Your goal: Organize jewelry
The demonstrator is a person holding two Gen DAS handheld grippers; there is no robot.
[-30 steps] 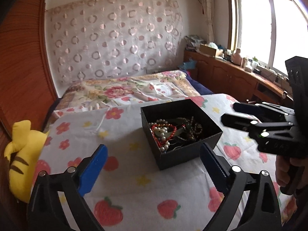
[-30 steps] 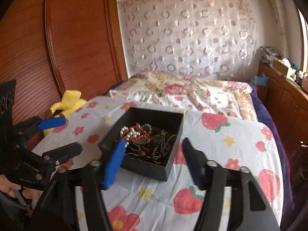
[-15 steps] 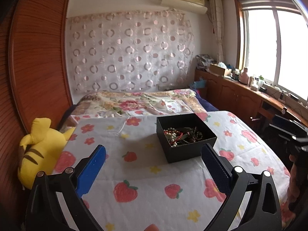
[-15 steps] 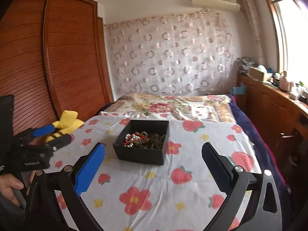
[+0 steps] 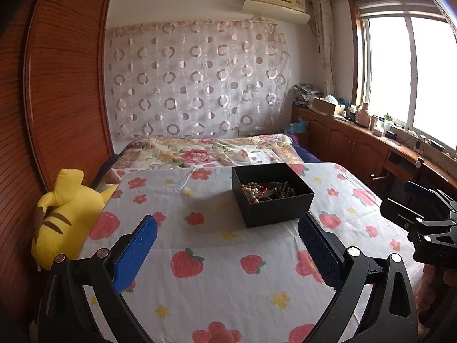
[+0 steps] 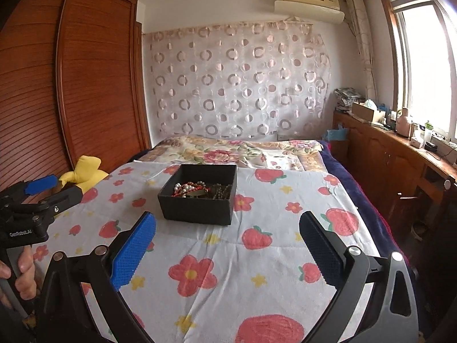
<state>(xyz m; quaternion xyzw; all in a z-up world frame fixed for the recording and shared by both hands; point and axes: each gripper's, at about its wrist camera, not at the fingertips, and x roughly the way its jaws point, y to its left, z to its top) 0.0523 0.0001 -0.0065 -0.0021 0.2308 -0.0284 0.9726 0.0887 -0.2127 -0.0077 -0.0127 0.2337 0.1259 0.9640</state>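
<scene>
Black box (image 5: 272, 197) on the bedspread (image 5: 217, 271) holds tangled beaded jewelry (image 5: 264, 190); left tongs (image 5: 228, 253) and right tongs (image 6: 228, 253) both released, empty.

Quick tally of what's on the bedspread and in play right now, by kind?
Black box with a jewelry tangle inside, pieces too tangled to count: 1
Yellow plush toy: 1
Grippers, jaws open, empty: 2, left gripper and right gripper
Total: 4

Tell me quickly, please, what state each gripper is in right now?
Left gripper: open, holding nothing.
Right gripper: open, holding nothing.
</scene>
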